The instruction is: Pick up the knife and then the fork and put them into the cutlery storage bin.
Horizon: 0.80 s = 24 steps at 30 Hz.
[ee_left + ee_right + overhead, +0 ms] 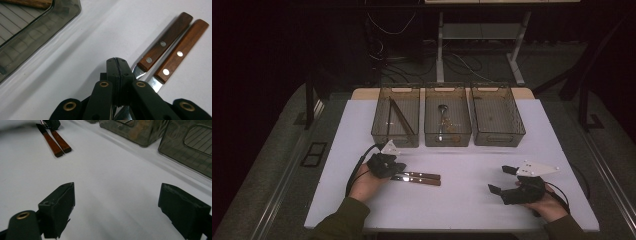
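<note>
Two wooden-handled knives [419, 178] with riveted grips lie side by side near the bench's [462, 200] middle; left tongs [117, 72] pinched closed beside their steel blades, right tongs [503, 179] spread wide, holding nothing.

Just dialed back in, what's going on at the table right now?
The left gripper sits with its jaws shut at the blade end of two wooden-handled knives lying side by side on the white table; whether it pinches a blade can't be told. The right gripper is open and empty over bare table. Three bins stand behind: the left bin holds sticks, the middle bin a spoon.
</note>
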Each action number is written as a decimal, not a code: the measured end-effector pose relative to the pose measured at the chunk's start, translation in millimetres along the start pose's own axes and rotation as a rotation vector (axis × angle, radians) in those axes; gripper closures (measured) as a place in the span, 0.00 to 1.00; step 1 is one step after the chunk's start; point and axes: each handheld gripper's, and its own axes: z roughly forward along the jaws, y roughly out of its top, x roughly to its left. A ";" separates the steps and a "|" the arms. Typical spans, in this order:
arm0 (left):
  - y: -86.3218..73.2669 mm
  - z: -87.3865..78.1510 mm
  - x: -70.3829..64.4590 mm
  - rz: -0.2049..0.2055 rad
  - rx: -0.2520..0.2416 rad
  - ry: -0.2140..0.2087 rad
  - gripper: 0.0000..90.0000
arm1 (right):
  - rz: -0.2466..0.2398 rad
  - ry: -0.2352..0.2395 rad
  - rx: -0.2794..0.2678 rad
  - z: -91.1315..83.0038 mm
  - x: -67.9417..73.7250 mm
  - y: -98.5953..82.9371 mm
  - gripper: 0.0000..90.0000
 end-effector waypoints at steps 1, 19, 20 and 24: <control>-0.6 -0.6 -0.7 -0.003 0.001 -0.001 0.99 | -0.001 0.000 0.000 0.0 0.0 0.0 0.16; -11.2 -12.2 -16.3 0.021 0.037 -0.026 0.99 | 0.003 -0.001 0.004 0.1 -0.8 0.0 0.16; -11.7 -12.3 -18.3 0.020 0.035 -0.030 0.99 | 0.002 -0.001 0.003 0.2 -0.8 0.0 0.16; -13.1 -13.8 -24.6 0.015 0.042 -0.041 0.99 | 0.000 0.000 0.002 0.1 -0.4 0.1 0.16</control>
